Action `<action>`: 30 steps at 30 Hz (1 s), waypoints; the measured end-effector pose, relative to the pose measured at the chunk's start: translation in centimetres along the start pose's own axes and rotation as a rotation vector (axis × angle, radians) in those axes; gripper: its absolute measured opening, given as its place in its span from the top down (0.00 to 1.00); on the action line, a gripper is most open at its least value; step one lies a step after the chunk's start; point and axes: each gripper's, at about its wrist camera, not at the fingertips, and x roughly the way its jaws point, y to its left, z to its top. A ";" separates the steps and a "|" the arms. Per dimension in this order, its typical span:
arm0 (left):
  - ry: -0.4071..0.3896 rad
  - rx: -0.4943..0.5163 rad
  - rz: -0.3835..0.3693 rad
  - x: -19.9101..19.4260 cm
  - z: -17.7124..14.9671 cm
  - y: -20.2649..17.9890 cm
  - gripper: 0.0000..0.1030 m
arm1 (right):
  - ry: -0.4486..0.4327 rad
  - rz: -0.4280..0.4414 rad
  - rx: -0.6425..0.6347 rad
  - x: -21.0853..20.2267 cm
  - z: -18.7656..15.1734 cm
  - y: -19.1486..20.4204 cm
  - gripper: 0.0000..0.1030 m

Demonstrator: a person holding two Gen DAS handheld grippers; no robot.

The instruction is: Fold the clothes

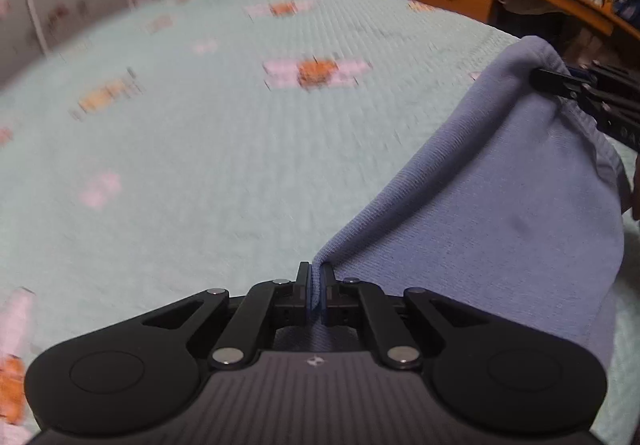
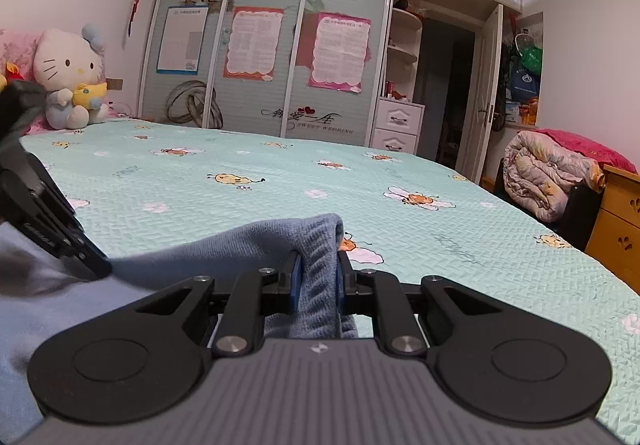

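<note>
A light blue knit garment [image 1: 500, 205] hangs stretched between my two grippers above the bed. In the left wrist view my left gripper [image 1: 316, 271] is shut on a thin edge of it, and the cloth runs up to the right, where my right gripper [image 1: 550, 81] pinches another part. The right wrist view shows my right gripper [image 2: 319, 259] shut on a thick bunched fold of the garment [image 2: 240, 249]. There my left gripper [image 2: 94, 265] reaches in from the left edge and touches the cloth. The garment's lower part is hidden below both views.
A mint green quilt with bee prints [image 2: 280, 173] covers the bed under the garment. A white cat plush [image 2: 70, 77] sits at the headboard. A folded duvet [image 2: 548, 173] and a wooden desk [image 2: 620, 221] stand at the right, with a sliding wardrobe [image 2: 264, 45] behind.
</note>
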 end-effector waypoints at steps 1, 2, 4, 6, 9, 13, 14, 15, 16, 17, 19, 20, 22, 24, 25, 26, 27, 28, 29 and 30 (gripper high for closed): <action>-0.026 0.008 0.040 -0.7 0.5 -0.1 0.97 | 0.000 0.001 0.005 0.4 0.4 -0.3 0.84; -0.054 0.014 0.084 -1.4 1.2 -0.1 0.97 | 0.001 0.002 0.008 0.9 0.9 -0.5 0.84; -0.096 0.034 0.182 -2.1 3.0 0.1 0.96 | 0.003 0.001 0.007 2.3 1.8 -1.0 0.84; -0.119 0.072 0.286 -1.6 5.5 0.2 0.95 | 0.009 -0.007 0.004 4.3 2.9 -1.7 0.84; -0.158 0.160 0.434 -0.2 9.0 0.1 0.96 | 0.006 -0.033 0.046 8.1 4.7 -2.8 0.84; -0.233 0.217 0.618 2.2 12.9 0.1 0.95 | -0.012 -0.089 0.086 13.2 6.6 -4.3 0.84; -0.251 0.222 0.660 3.0 13.7 0.0 0.95 | -0.016 -0.104 0.089 14.3 7.0 -4.6 0.84; -0.265 0.224 0.698 3.7 14.2 -0.2 0.95 | -0.018 -0.116 0.089 15.5 7.2 -4.8 0.84; -0.275 0.217 0.722 4.4 14.6 -0.3 0.95 | -0.015 -0.121 0.086 16.5 7.2 -5.1 0.83; -0.266 0.205 0.725 5.3 14.7 -0.2 0.89 | -0.004 -0.121 0.085 17.3 7.1 -5.5 0.81; -0.199 0.174 0.680 7.0 14.2 0.1 0.87 | 0.052 -0.112 0.090 18.5 6.6 -6.1 0.75; -0.167 0.155 0.662 7.5 13.6 0.4 0.86 | 0.067 -0.104 0.104 18.3 6.2 -6.4 0.75; -0.117 0.119 0.636 8.0 12.1 0.9 0.86 | 0.073 -0.089 0.145 16.9 5.4 -7.3 0.73; -0.106 0.060 0.621 6.8 10.4 1.7 0.84 | 0.071 -0.074 0.210 14.1 4.1 -8.3 0.65; -0.103 0.026 0.614 6.0 9.5 2.1 0.82 | 0.070 -0.067 0.243 12.8 3.5 -8.8 0.58; -0.102 -0.018 0.602 5.1 8.7 2.6 0.70 | 0.074 -0.061 0.278 11.3 2.7 -9.2 0.55; -0.109 -0.071 0.581 3.7 7.7 2.8 0.58 | 0.084 -0.056 0.316 9.8 1.8 -9.6 0.52; -0.122 -0.125 0.555 2.0 6.6 2.9 0.58 | 0.097 -0.050 0.359 8.2 0.9 -9.9 0.51; -0.138 -0.166 0.530 0.3 5.4 2.9 0.58 | 0.112 -0.034 0.407 6.6 -0.2 -9.9 0.51; -0.158 -0.197 0.505 -1.5 4.1 2.7 0.58 | 0.130 -0.007 0.448 5.2 -1.3 -9.8 0.51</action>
